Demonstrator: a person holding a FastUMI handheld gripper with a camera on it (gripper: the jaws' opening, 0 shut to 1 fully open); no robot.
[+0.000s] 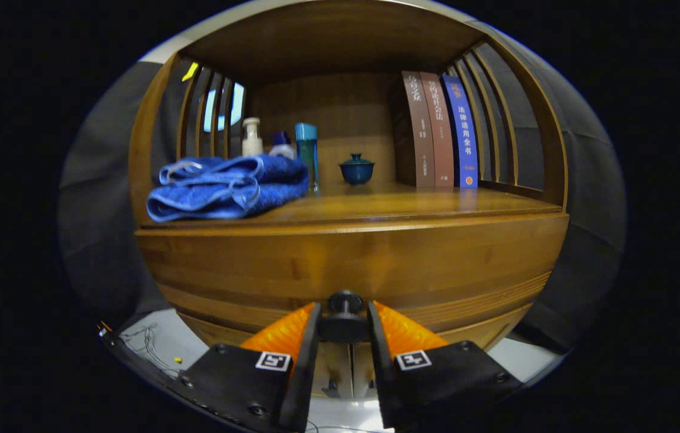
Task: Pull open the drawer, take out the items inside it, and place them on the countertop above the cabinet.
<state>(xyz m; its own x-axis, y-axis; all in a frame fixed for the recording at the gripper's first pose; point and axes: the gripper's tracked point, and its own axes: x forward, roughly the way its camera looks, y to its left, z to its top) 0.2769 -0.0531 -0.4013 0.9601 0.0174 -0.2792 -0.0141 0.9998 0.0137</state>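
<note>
A wooden cabinet faces me, its drawer front point(346, 264) a wide band of wood below the countertop point(412, 204). A dark round knob point(345, 313) sticks out of the drawer front at its lower middle. My gripper point(344, 322) is right at the knob, and both fingers press on its sides. The drawer looks pushed in, with its inside hidden. On the countertop's left part lies a folded blue towel point(225, 187).
Behind the towel stand a white pump bottle point(251, 137), a small blue-capped bottle point(281, 144) and a tall teal bottle point(307, 153). A dark lidded cup point(357, 168) sits at mid-back. Three books point(439, 129) stand upright at the right. Slatted wooden sides and a shelf roof enclose the countertop.
</note>
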